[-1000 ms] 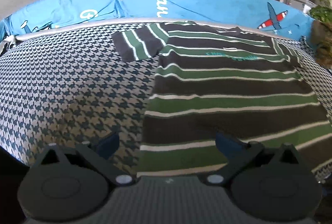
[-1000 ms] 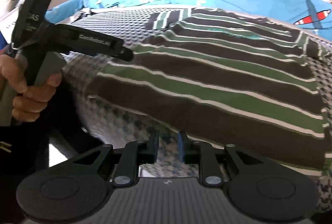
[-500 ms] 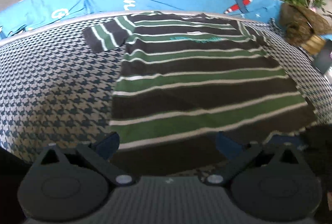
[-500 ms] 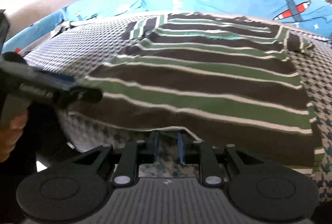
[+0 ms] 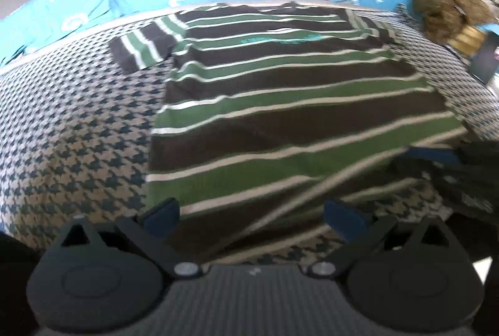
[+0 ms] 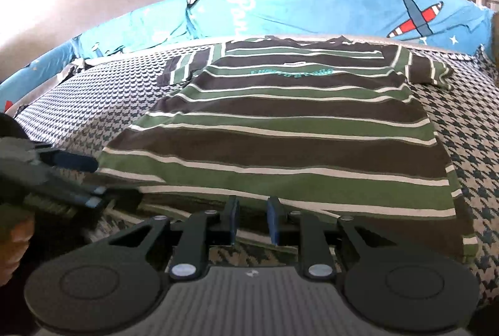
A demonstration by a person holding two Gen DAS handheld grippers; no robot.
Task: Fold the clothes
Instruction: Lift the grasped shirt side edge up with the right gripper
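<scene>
A short-sleeved shirt (image 5: 296, 105) with brown, green and white stripes lies flat on a houndstooth bed cover (image 5: 78, 133), its hem towards me. My left gripper (image 5: 251, 214) is open wide, and the hem's left part lies between its blue pads. In the right wrist view the shirt (image 6: 280, 142) fills the middle. My right gripper (image 6: 253, 216) stands open with only a narrow gap, its tips at the middle of the hem. The left gripper (image 6: 90, 180) shows there at the hem's left corner. The right gripper (image 5: 436, 161) appears blurred by the hem's right side.
A blue printed blanket (image 6: 312, 5) runs along the far edge of the bed. A brown basket with a plant (image 5: 446, 5) stands at the far right. A hand (image 6: 15, 236) holds the left gripper. The cover (image 6: 467, 133) is bare on both sides of the shirt.
Both grippers have come in to the shirt's hem. The left view has swung right, and the hem now lies between its fingers. The right gripper's narrow gap has stayed the same.
</scene>
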